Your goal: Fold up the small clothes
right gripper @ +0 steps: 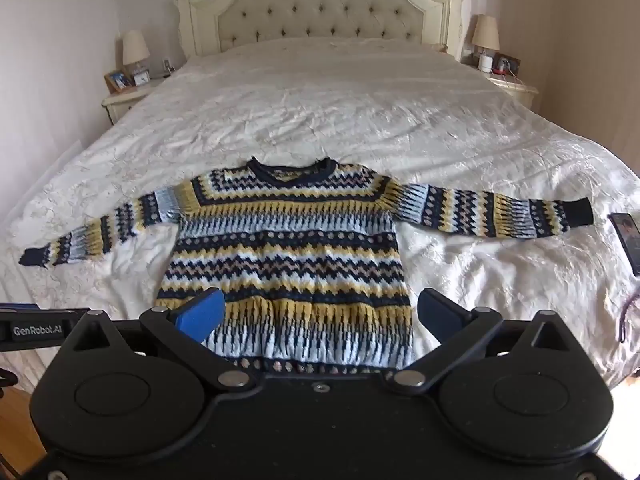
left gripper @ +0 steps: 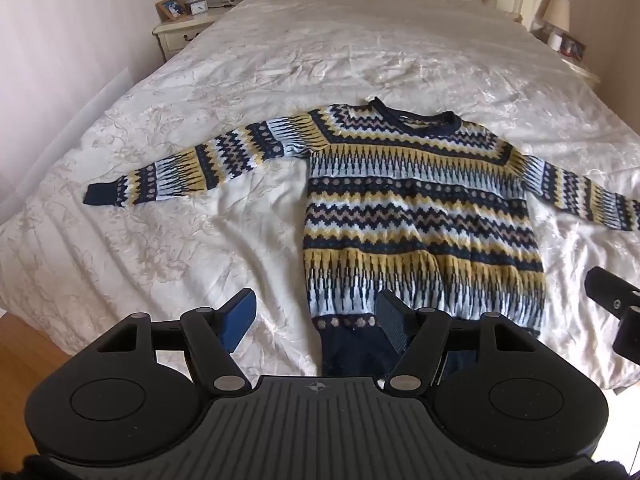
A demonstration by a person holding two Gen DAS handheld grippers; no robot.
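Observation:
A knitted sweater [left gripper: 416, 216] with navy, yellow, light-blue and white zigzag bands lies flat, face up, on the bed, both sleeves spread sideways, collar away from me. It also shows in the right wrist view [right gripper: 292, 252]. My left gripper [left gripper: 316, 320] is open and empty, its fingers above the sweater's lower left hem corner. My right gripper [right gripper: 320, 312] is open and empty, hovering above the sweater's lower hem, its fingers spanning most of the body width. Part of the right gripper [left gripper: 616, 312] shows at the right edge of the left wrist view.
The bed [right gripper: 320, 112] has a crumpled cream cover and a tufted headboard [right gripper: 320, 4]. Nightstands with lamps stand at both sides [right gripper: 128, 88] [right gripper: 500, 76]. A phone [right gripper: 628, 240] lies on the cover past the right cuff. Wooden floor [left gripper: 24, 344] shows at lower left.

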